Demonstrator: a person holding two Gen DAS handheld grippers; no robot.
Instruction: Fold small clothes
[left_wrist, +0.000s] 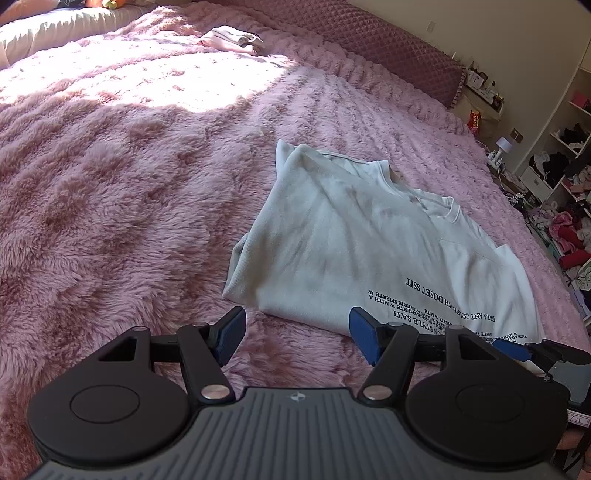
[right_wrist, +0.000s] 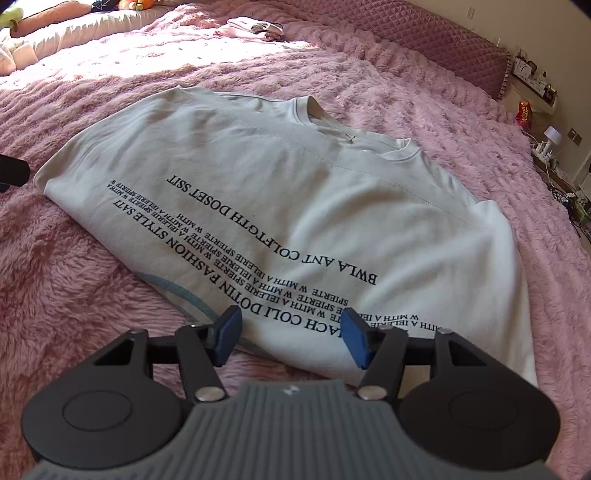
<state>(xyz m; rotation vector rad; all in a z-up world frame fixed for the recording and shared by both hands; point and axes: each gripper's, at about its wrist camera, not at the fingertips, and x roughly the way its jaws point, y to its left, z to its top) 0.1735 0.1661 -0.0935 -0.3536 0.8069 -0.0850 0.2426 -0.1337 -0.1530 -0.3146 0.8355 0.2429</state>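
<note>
A pale grey T-shirt (right_wrist: 280, 206) with black printed lettering lies on the fluffy pink blanket (left_wrist: 122, 192) of a bed, its left side folded in, collar pointing away. The left claw (left_wrist: 297, 338) and right claw (right_wrist: 291, 341) both stand open, holding nothing, over its near edge.

Our count on the bed

We count one white printed T-shirt (right_wrist: 295, 206), one small folded pile of clothes (right_wrist: 255, 27) far off, one pink fluffy blanket (right_wrist: 74, 295), and two grippers: left (left_wrist: 297, 338), right (right_wrist: 290, 341).
</note>
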